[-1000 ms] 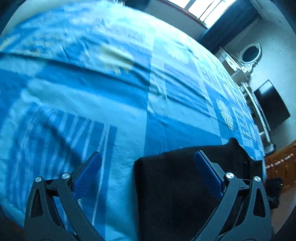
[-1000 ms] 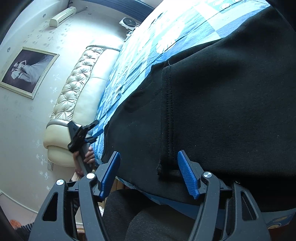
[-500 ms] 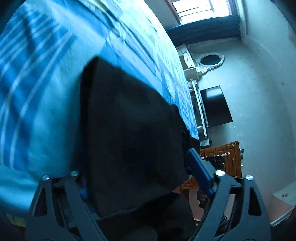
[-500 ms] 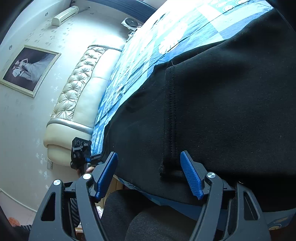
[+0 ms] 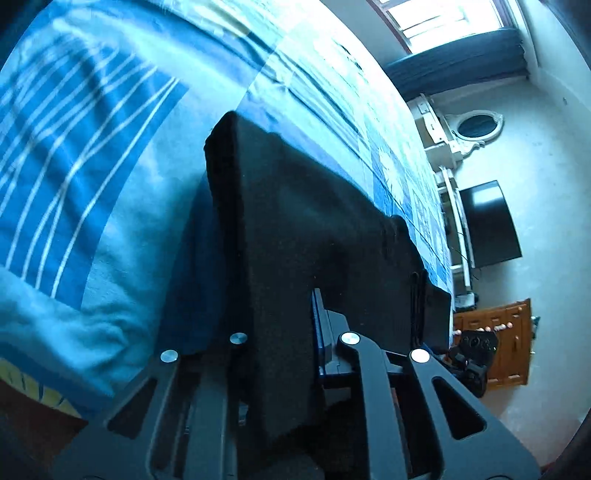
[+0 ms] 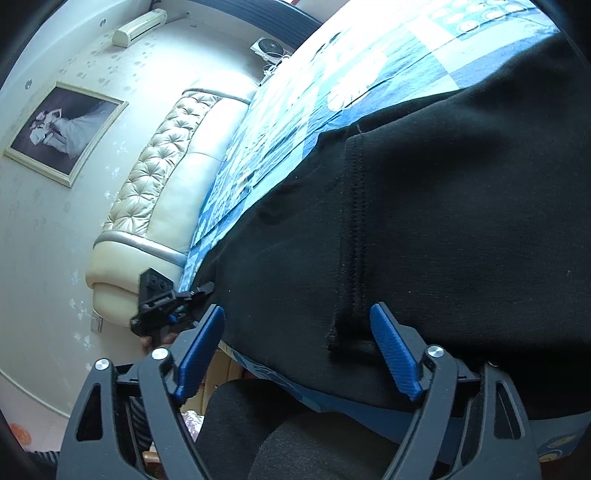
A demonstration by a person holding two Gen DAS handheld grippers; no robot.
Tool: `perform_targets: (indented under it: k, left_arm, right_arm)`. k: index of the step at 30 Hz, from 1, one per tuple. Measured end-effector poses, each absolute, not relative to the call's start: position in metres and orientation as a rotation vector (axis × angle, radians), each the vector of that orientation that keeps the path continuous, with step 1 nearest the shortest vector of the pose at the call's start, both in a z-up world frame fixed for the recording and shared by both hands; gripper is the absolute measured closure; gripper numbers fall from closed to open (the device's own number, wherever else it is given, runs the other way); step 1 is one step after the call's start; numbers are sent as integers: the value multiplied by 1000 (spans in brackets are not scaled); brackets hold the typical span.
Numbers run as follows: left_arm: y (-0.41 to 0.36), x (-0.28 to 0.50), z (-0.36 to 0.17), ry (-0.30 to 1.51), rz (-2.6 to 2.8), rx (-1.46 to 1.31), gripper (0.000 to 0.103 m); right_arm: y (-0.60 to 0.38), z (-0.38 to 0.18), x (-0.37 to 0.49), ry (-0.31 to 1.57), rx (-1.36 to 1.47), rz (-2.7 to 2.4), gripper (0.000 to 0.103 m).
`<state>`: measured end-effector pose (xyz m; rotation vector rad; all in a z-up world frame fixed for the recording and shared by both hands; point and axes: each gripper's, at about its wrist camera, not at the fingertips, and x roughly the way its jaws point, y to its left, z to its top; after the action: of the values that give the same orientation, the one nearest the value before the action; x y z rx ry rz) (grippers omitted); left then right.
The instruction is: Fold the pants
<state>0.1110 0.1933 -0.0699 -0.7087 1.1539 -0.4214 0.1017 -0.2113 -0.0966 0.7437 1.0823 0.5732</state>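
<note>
Pants (image 5: 306, 236): black, thick fabric, lying folded on the bed near its edge; 1 stitched seam (image 6: 354, 236) runs down the cloth toward the edge in the right wrist view.

Bedspread (image 5: 110, 155): blue patchwork with pale stripes and light panels, covering the bed under the pants.

Left hand-held gripper (image 5: 284, 339): black frame, blue pads. Clamped on an edge of the pants; the cloth rises between its 2 fingers and hides 1 pad. From the right wrist view the same tool (image 6: 162, 302) shows at the near corner of the pants, by the bed edge.

Right hand-held gripper (image 6: 297, 350): 2 blue pads (image 6: 393, 354) spread wide apart, 1 on each side of the seam's end at the hem. Whether either pad touches the cloth cannot be told.

Headboard (image 6: 166, 177): cream, tufted, with a silver band.

Framed picture (image 6: 62, 129): on the wall beside the headboard.

Air conditioner (image 6: 138, 27): high on the same wall.

Television (image 5: 487, 225): dark screen on the far wall.

Oval mirror (image 5: 476, 125): white frame, above a white dresser.

Wooden cabinet (image 5: 506, 339): brown, low at right.
</note>
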Motion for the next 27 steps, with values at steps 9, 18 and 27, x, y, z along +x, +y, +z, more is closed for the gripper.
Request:
perform_targets:
  k: [9, 18, 27]
  left_arm:
    - [160, 108, -18, 1095, -352, -630, 88]
    - [88, 93, 37, 1014, -263, -291, 88]
    - [26, 86, 66, 959, -262, -171, 89]
  right_arm:
    - [-212, -79, 99, 1103, 665, 440, 17]
    - [-231, -58, 93, 1021, 565, 277, 17]
    - [-253, -50, 85, 997, 596, 225, 17]
